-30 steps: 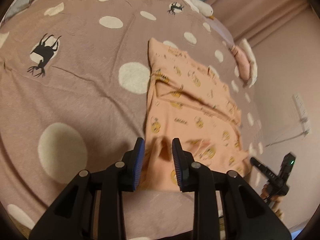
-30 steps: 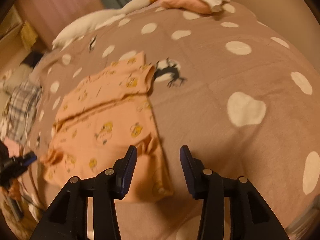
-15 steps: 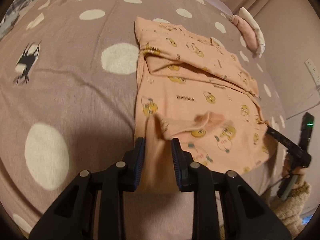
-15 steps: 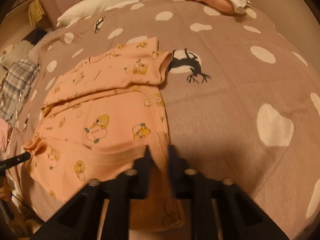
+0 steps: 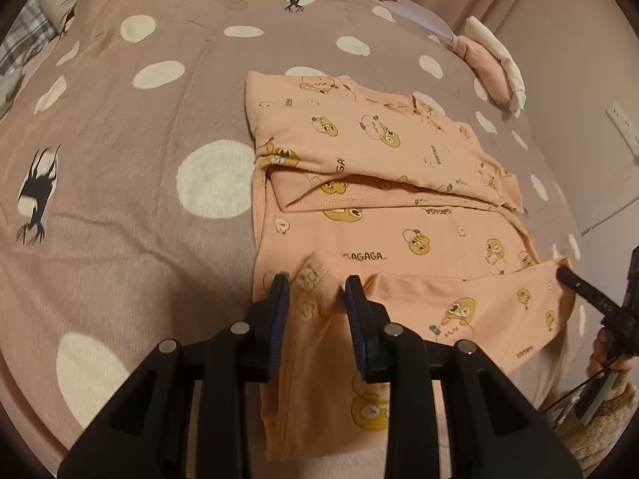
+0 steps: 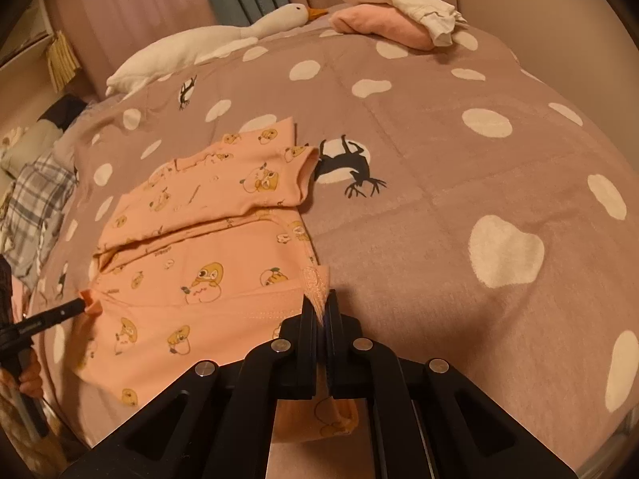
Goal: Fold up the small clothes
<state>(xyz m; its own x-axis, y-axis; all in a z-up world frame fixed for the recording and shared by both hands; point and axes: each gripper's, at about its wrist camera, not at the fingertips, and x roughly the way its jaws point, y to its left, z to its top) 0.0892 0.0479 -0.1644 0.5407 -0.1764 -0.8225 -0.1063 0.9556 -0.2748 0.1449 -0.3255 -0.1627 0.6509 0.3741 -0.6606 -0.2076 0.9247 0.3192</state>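
Note:
A peach garment (image 5: 399, 231) printed with yellow cartoon figures lies on the mauve dotted bed cover (image 5: 139, 199), its upper part folded down over itself. My left gripper (image 5: 315, 291) has the garment's ribbed near corner bunched between its pads, and its jaws are opening slightly. My right gripper (image 6: 319, 307) is shut tight on the other near corner of the garment (image 6: 207, 247). In each wrist view the opposite gripper shows at the picture's edge, the right gripper (image 5: 561, 273) and the left gripper (image 6: 82, 305) each pinching fabric. The hem is stretched between them.
A white goose plush (image 6: 199, 44) lies along the far side of the bed. Folded pink and white clothes (image 6: 383, 20) are stacked at the far corner. Plaid fabric (image 6: 36, 195) lies at the left edge. A wall with a socket (image 5: 623, 123) runs close by.
My right gripper went from open to shut on the garment's corner. My left gripper carried its corner forward over the garment, and the hem now stretches between the two.

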